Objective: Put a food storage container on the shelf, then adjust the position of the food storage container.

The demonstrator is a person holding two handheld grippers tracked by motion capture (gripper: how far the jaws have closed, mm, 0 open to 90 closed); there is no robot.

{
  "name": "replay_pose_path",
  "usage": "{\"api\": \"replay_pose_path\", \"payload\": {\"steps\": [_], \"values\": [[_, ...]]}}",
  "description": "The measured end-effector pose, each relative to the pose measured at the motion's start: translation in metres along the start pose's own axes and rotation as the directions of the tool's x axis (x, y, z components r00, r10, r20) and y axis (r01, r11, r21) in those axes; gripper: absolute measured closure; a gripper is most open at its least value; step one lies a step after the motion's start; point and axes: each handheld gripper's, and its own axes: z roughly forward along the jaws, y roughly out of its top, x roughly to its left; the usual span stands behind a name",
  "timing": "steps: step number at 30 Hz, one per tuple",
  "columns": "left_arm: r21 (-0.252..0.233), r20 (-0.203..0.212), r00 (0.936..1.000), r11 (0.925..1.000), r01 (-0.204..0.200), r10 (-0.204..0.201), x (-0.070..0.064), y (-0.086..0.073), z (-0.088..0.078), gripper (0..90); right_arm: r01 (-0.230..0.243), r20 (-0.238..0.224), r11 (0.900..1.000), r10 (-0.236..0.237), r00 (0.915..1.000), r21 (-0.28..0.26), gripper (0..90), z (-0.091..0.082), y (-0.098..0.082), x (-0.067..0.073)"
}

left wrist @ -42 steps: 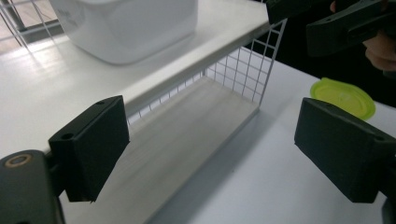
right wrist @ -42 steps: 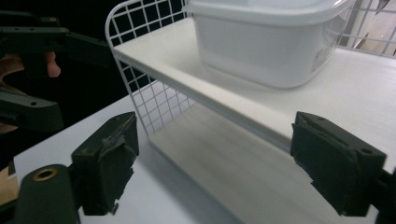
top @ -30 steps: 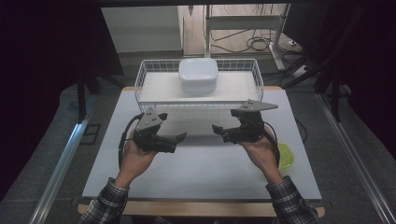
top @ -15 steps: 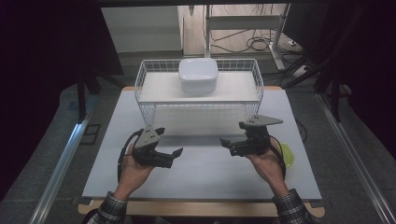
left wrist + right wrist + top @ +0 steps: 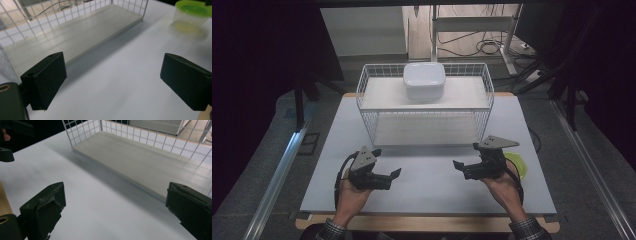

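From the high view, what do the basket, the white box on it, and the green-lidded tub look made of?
Basket: white-coated metal wire, going by the thin welded grid. White box: probably matte plastic, rounded moulded corners. Tub: translucent plastic, cloudy see-through wall, with an opaque glossy green lid.

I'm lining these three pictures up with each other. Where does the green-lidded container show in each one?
High view: the green-lidded container sits at the right, partly hidden behind the right gripper.
Left gripper view: top right corner, beyond the open jaws.
Right gripper view: I can't find it here.
Shared landmark: the white wire rack.
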Motion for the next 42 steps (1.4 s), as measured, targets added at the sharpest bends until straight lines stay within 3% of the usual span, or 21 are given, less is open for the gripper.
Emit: {"api": "replay_pose_path", "payload": {"steps": [6, 10, 17, 21, 29, 31, 32, 34, 37, 39, 42], "values": [[0.024, -0.008, 0.9997, 0.9995, 0.021, -0.021, -0.001, -0.022, -0.004, 6.4, 0.004, 0.025, 0.999, -0.005, 0.9997, 0.032, 2.5, 0.0, -0.011, 0.002], [0.052, -0.04, 0.9992, 0.9986, 0.009, -0.007, -0.002, -0.033, -0.008, 6.5, -0.012, 0.034, 0.999, 0.01, 0.9994, 0.049, 2.0, -0.001, -0.018, 0.001], [0.084, -0.045, 0.9989, 0.9964, -0.012, 0.016, -0.008, -0.041, -0.007, 6.5, -0.054, 0.045, 0.996, 0.051, 0.9977, 0.076, 2.1, -0.004, -0.029, 0.0], [0.096, -0.046, 0.9983, 0.9949, -0.031, 0.036, -0.011, -0.041, -0.005, 6.5, -0.045, 0.081, 0.994, 0.038, 0.996, 0.096, 6.5, -0.006, -0.034, 0.0], [0.102, -0.05, 0.9979, 0.9941, -0.037, 0.043, -0.012, -0.042, -0.004, 6.5, -0.067, 0.113, 0.994, 0.057, 0.9919, 0.085, 31.2, -0.022, -0.035, -0.01], [0.102, -0.049, 0.9978, 0.994, -0.038, 0.043, -0.012, -0.042, -0.004, 6.5, -0.066, 0.126, 0.994, 0.055, 0.9906, 0.084, 39.6, -0.026, -0.035, -0.013], [0.104, -0.048, 0.9979, 0.9938, -0.038, 0.044, -0.012, -0.042, -0.004, 6.5, -0.059, 0.152, 0.994, 0.045, 0.9873, 0.088, 49.3, -0.031, -0.035, -0.017], [0.107, -0.048, 0.9979, 0.9935, -0.039, 0.044, -0.012, -0.042, -0.004, 6.5, -0.058, 0.16, 0.994, 0.043, 0.9861, 0.091, 54.4, -0.033, -0.036, -0.019], [0.109, -0.047, 0.9979, 0.9933, -0.04, 0.045, -0.012, -0.042, -0.003, 6.6, -0.073, 0.223, 0.992, 0.05, 0.9734, 0.099, 67.8, -0.04, -0.038, -0.027], [0.108, -0.047, 0.9979, 0.9935, -0.039, 0.044, -0.012, -0.042, -0.003, 6.6, -0.08, 0.242, 0.992, 0.054, 0.9688, 0.099, 76.5, -0.045, -0.041, -0.034], [0.107, -0.046, 0.9981, 0.9936, -0.035, 0.04, -0.011, -0.042, -0.003, 6.6, -0.104, 0.288, 0.99, 0.072, 0.9549, 0.096, 86.8, -0.054, -0.044, -0.044]]}}
